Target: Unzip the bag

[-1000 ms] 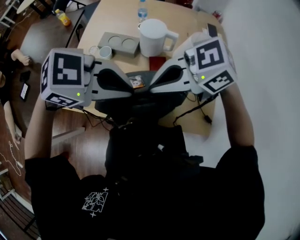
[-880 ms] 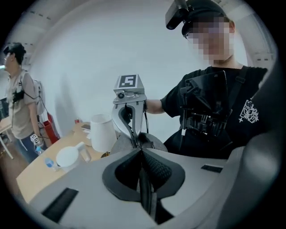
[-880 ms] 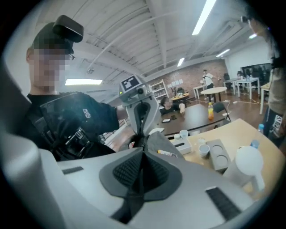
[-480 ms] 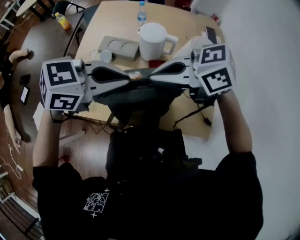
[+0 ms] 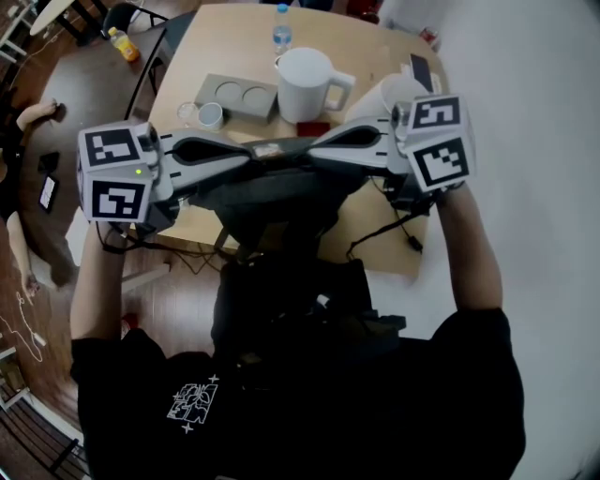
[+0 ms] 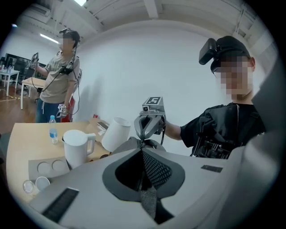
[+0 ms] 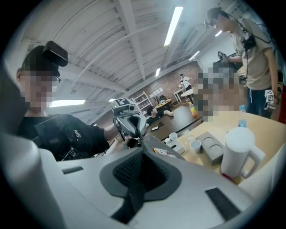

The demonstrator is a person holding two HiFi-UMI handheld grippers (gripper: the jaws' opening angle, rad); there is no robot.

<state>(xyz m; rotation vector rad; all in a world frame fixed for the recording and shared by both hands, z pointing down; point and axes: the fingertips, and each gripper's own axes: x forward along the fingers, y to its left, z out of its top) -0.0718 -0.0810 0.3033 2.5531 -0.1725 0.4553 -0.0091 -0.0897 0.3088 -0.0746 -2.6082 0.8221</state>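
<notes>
The dark bag [image 5: 272,202] hangs in the air in front of the person's chest, over the near edge of the wooden counter [image 5: 234,47], stretched between the two grippers that face each other tip to tip. The left gripper [image 5: 255,155] has its jaws pressed together on the bag's top edge at one side, and the right gripper [image 5: 305,150] pinches the same edge from the other side, jaws likewise closed. A small orange and white tag [image 5: 272,150] sits on that edge between the two tips. Each gripper view looks along its closed jaws at the opposite gripper just past the bag's top. On the counter behind the bag stand a white pitcher [image 5: 305,84], a grey tray [image 5: 236,94] with two round recesses, a small cup [image 5: 210,114] beside the tray and a water bottle [image 5: 283,28] at the far edge. A dark cable [image 5: 394,220] trails over the counter's near right corner.
</notes>
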